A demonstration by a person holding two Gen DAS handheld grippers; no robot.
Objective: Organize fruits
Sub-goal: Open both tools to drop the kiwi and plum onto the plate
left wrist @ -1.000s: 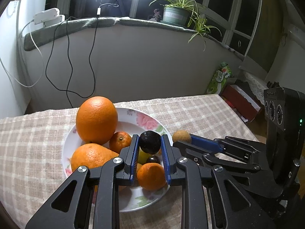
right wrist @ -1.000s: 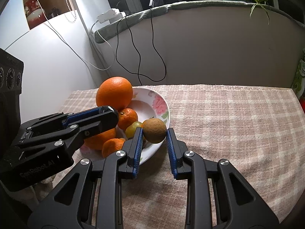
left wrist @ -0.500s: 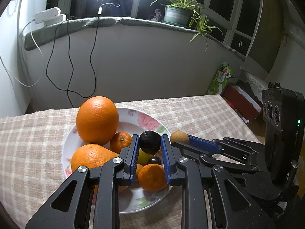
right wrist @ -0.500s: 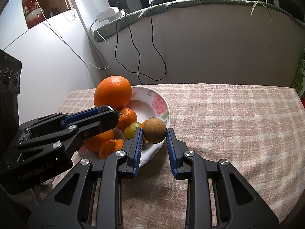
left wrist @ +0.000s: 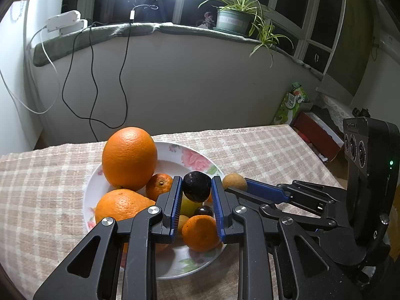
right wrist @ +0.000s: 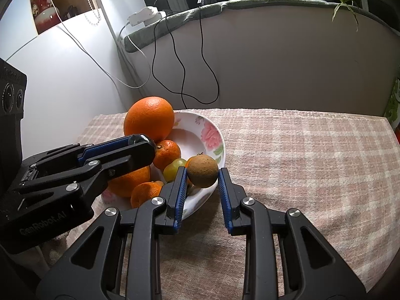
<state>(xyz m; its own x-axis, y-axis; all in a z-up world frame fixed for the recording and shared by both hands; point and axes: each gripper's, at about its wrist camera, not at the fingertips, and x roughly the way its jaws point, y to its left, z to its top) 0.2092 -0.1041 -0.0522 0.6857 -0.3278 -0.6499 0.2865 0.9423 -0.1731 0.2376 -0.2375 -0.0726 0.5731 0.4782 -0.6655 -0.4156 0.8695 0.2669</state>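
left claw: left gripper (left wrist: pixel 197 190) clamped on a small dark, near-black round fruit (left wrist: pixel 197 186), held above the plate's near side.
right claw: right gripper (right wrist: pixel 202 175) pinched on a small brown rough-skinned round fruit (right wrist: pixel 202 171), poised over the plate's right rim.
risk 1: both fruits sit right at the fingertips, round and smooth. A slight slip of the pads and one likely drops and rolls.
risk 2: brown fruit hangs at the rim edge; released there, it may bounce off onto the checked beige tablecloth (right wrist: pixel 300 150).
risk 3: claws are close together, and a careless move could knock them, or tip the stacked large orange (left wrist: pixel 129 157).
container: white shallow floral plate (left wrist: pixel 195 156), crowded.
contents: two large oranges, three small mandarins, a green grape (right wrist: pixel 173 170), a dark grape (left wrist: pixel 203 210).
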